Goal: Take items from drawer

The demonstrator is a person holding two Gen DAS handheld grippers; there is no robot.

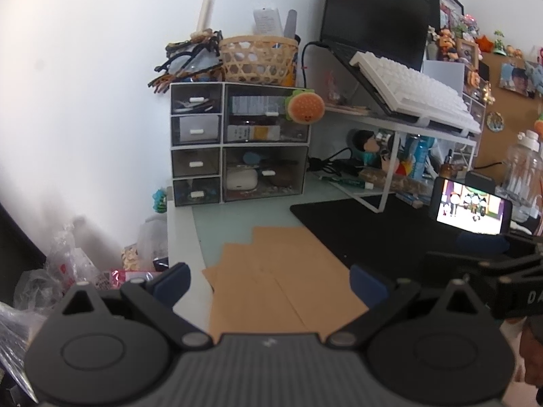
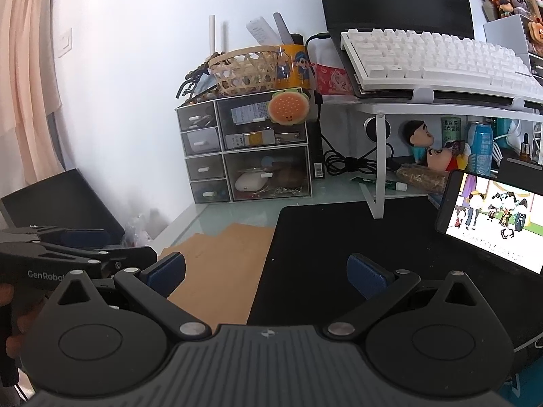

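Note:
A small clear-fronted drawer unit (image 1: 239, 142) (image 2: 247, 151) stands at the back of the desk, all its drawers shut. Its lower right drawer (image 1: 264, 174) (image 2: 268, 176) holds a white case and small dark items. A burger-shaped plush (image 1: 303, 105) (image 2: 288, 105) hangs on the upper right drawer. My left gripper (image 1: 269, 279) is open over brown envelopes (image 1: 275, 281), well short of the unit, nothing between its fingers. My right gripper (image 2: 266, 271) is open too, above the edge of a black desk mat (image 2: 339, 254). Each gripper shows at the side of the other's view.
A woven basket (image 1: 258, 57) sits on top of the unit. A white stand (image 2: 376, 156) carries a keyboard (image 2: 437, 64) and laptop. A phone (image 2: 492, 224) playing a cartoon leans at right. Cables, cans and figurines crowd under the stand. Bags lie left of the desk edge.

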